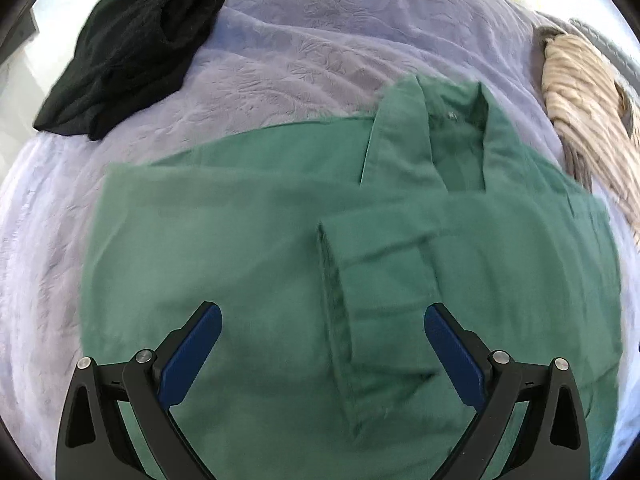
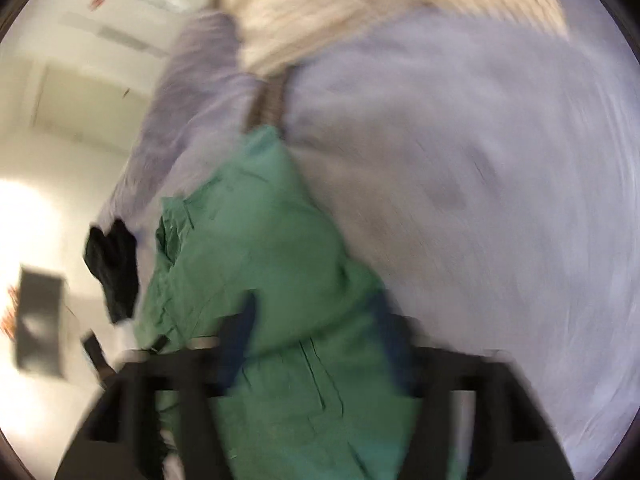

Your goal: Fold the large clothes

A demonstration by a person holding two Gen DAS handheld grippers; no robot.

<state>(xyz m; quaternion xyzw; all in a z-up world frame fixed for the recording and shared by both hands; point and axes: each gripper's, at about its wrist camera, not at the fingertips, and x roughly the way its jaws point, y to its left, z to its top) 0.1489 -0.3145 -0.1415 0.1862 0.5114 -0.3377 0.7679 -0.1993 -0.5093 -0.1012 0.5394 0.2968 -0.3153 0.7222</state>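
No readable text or labels anywhere.

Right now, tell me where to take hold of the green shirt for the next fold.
Grip the green shirt at its bottom edge nearest the left tongs, coming straight down. It lies flat, sleeve already folded across, collar far, so that edge lifts toward the collar.

Count on bed cover (image 1: 300,40): one green shirt (image 1: 240,240), one black garment (image 1: 128,60), one beige striped garment (image 1: 588,92); two grippers, left gripper (image 1: 322,320), right gripper (image 2: 316,316).
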